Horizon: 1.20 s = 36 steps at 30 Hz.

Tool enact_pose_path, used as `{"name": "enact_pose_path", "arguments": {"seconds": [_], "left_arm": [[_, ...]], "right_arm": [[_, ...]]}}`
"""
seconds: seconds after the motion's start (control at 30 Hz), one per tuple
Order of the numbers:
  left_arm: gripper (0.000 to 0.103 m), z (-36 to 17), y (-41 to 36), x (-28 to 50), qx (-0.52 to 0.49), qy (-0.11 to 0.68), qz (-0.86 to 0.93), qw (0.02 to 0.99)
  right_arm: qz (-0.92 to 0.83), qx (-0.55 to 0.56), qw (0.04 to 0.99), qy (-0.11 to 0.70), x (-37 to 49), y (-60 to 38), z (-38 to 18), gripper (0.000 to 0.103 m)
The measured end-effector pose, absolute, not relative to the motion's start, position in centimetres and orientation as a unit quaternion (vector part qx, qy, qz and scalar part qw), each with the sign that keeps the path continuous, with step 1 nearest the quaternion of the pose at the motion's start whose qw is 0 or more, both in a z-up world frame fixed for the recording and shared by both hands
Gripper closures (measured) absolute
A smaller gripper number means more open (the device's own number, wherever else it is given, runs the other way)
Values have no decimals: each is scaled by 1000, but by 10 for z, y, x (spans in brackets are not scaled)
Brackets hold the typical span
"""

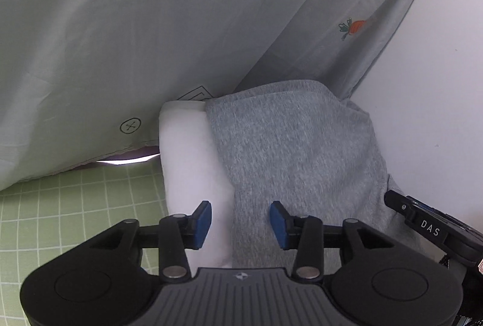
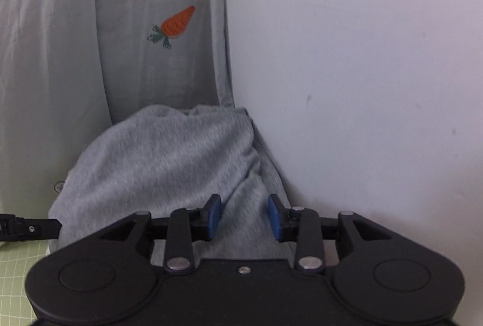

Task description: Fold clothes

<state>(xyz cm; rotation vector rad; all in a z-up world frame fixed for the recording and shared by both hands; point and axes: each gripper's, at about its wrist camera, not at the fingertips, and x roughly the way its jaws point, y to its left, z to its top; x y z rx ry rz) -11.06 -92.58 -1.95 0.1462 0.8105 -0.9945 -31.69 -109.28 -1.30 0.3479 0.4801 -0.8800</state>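
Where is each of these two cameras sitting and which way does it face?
Left wrist: on the left gripper, looking forward and down over its open jaws at a grey garment on a white pad; the right gripper's tip shows at right.
Right wrist: on the right gripper, jaws open, facing the same garment and a white wall.
Shared: the garment and the carrot-print sheet.

We read "DAS" in white letters on the black right tool (image 1: 430, 228), seen at the right edge of the left wrist view. The pale grey sheet (image 1: 120, 24) carries a printed circle with an X in it (image 1: 130, 125) and part of a diamond outline (image 1: 197, 93) beside it. Carrot motif (image 2: 176, 24) on the same sheet, no lettering. Nothing else legible.
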Motion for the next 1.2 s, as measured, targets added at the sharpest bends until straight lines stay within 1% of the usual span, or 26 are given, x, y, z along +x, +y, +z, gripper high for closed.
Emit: {"name": "enact_pose_path", "arguments": {"seconds": [0.03,0.1,0.13,0.27,0.33,0.4,0.47,0.53,0.57,0.63,0.77,0.9,0.97,1.2], "left_arm": [[39,-21,-923,-115,81,375,-461,800],[37,-24,-914,-126,101,370,-458,802],[35,-25,-907,-131,106,370,-458,802],[30,-28,-874,-154,92,379,-461,797],[23,-22,-856,-171,81,374,-466,798],[18,-15,-836,-188,71,364,-472,799],[14,-7,-816,-205,63,349,-478,804],[6,4,-794,-225,54,332,-482,809],[6,8,-784,-233,48,324,-485,811],[0,16,-764,-249,38,309,-492,813],[0,25,-731,-277,52,281,-513,809],[0,18,-706,-295,68,293,-510,806],[0,15,-694,-303,74,301,-506,805],[0,10,-669,-325,94,282,-497,815]], "right_arm": [[-421,165,862,230,-322,-1087,-20,57],[-432,149,857,239,-335,-1070,-31,54],[-436,143,855,243,-343,-1063,-32,48],[-439,136,849,260,-376,-1035,-28,37],[-436,141,846,274,-388,-1019,-26,30],[-431,143,844,285,-403,-1001,-23,27],[-424,145,847,288,-417,-979,-20,20],[-412,146,856,276,-429,-950,-13,3],[-406,146,861,270,-434,-936,-9,1],[-400,157,865,259,-448,-914,1,0],[-391,185,869,240,-474,-876,11,0],[-402,172,862,258,-492,-845,5,0],[-401,190,859,256,-506,-836,3,0],[-403,198,856,256,-527,-822,1,0]]}}
